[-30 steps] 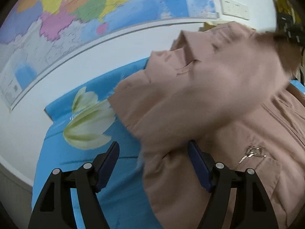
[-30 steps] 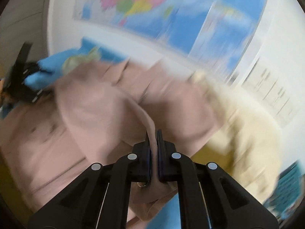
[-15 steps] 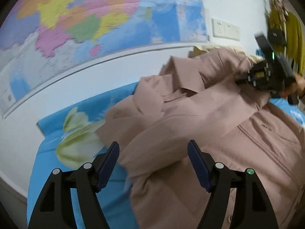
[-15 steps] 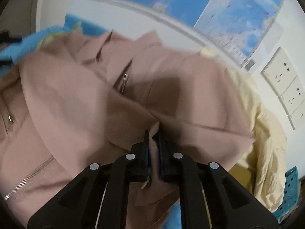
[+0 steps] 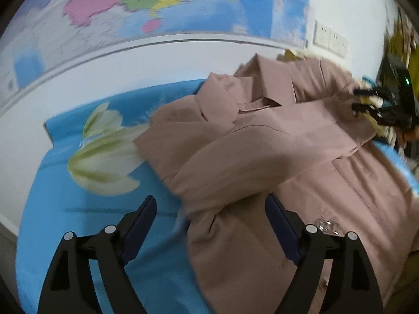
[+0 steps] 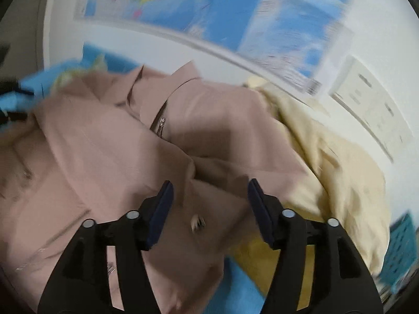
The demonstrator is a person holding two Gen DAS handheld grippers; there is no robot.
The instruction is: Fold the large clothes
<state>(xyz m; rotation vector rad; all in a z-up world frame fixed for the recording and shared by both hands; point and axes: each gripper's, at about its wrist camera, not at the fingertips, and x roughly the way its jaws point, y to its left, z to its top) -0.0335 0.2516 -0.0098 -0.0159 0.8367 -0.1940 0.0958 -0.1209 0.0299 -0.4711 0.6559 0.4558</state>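
**Sleeve laid across, right jaws just let go**

We see the pink jacket (image 5: 301, 157) lying front-up on the blue floral bedsheet (image 5: 78, 209), collar toward the wall under the map (image 5: 157, 5). One sleeve (image 5: 275, 141) lies folded across the chest.

Right gripper (image 6: 209, 204): its jaws have just been opening and now stand apart. Sleeve cloth lies under and between them, but the pads do not press on it. We read this as the release that ends the sleeve fold.

Left gripper (image 5: 209, 219): jaws wide apart, having just opened a little further, poised over the jacket's near edge beside the sheet. Nothing is clamped.

A cream-yellow garment (image 6: 335, 162) lies bunched just beside the jacket, touching its far side.

Our judgement: sleeve folding is in hand; the body fold is not yet done. The next move calls for lifting the right gripper clear without dragging the cloth, then a fresh pinch on a hem or shoulder edge, both layers caught together.
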